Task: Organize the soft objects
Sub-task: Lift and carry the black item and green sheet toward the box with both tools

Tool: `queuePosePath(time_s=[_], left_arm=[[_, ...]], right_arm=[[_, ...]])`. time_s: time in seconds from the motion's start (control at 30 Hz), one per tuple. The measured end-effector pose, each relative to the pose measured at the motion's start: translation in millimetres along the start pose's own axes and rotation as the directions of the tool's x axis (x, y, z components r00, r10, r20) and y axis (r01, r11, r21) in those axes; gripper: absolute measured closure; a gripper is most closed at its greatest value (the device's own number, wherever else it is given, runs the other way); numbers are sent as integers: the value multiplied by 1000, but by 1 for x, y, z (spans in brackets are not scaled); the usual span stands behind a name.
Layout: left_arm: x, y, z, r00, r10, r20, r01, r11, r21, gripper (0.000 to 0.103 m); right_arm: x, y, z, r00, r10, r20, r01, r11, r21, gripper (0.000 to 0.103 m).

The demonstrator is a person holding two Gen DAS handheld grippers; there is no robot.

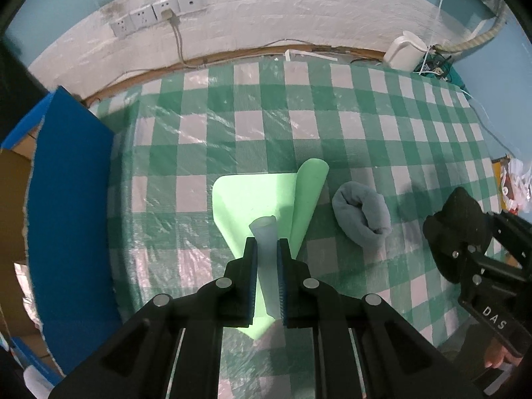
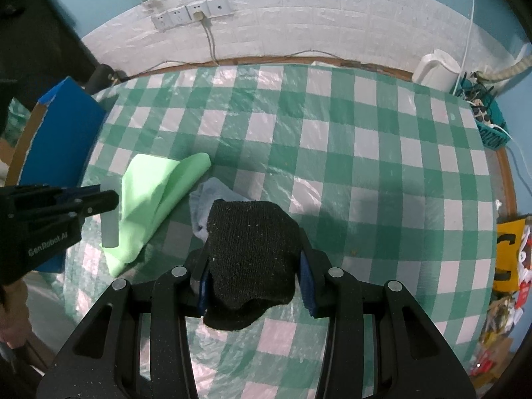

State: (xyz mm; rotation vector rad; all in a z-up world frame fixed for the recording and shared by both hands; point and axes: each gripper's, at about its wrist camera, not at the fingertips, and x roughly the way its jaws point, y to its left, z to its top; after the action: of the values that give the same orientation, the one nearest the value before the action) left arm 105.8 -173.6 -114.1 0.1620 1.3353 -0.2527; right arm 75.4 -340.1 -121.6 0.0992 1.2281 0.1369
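Through the left wrist camera I counted four soft things. One pale blue rolled cloth (image 1: 267,259) sat pinched between the blue pads of my left tool (image 1: 267,252), its long axis running straight out along the fingers and its open end pointing away from me toward the wall. Under it lay one light green cloth (image 1: 252,199), spread flat on the green-and-white checked tabletop (image 1: 365,126), with its right edge curled into a loose roll that pointed up and to the right. Just right of that was one grey-blue rolled towel (image 1: 362,216), resting on the tabletop, its long axis slanting from upper left to lower right. Further right, my right tool (image 1: 465,249) was clamped on one black knitted sock (image 1: 459,212), held above the tabletop. One blue box (image 1: 69,199) stood at the left edge, and four wall sockets (image 1: 156,13) ran in a row behind.

From the right wrist camera, the black sock (image 2: 249,252) filled the gap between the right tool (image 2: 252,266) fingers, gripped and drooping toward me. The grey-blue towel (image 2: 206,196) peeked out just beyond it, touching the green cloth (image 2: 149,193). At left, the left tool (image 2: 99,201) held the pale roll (image 2: 109,229) upright, its lower end hanging over the green cloth.
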Motion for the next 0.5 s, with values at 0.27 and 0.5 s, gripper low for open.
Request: queuePosePath(time_s=[0.27, 0.5], left_arm=[[-21, 1, -9, 998, 44, 50, -46, 998, 33, 92], [-43, 13, -17, 991, 87, 99, -91, 995, 38, 92]], right_arm=[[-21, 13, 2, 999, -4, 37, 4, 1000, -18, 62], [-40, 34, 8, 997, 4, 74, 0, 999, -49, 62]])
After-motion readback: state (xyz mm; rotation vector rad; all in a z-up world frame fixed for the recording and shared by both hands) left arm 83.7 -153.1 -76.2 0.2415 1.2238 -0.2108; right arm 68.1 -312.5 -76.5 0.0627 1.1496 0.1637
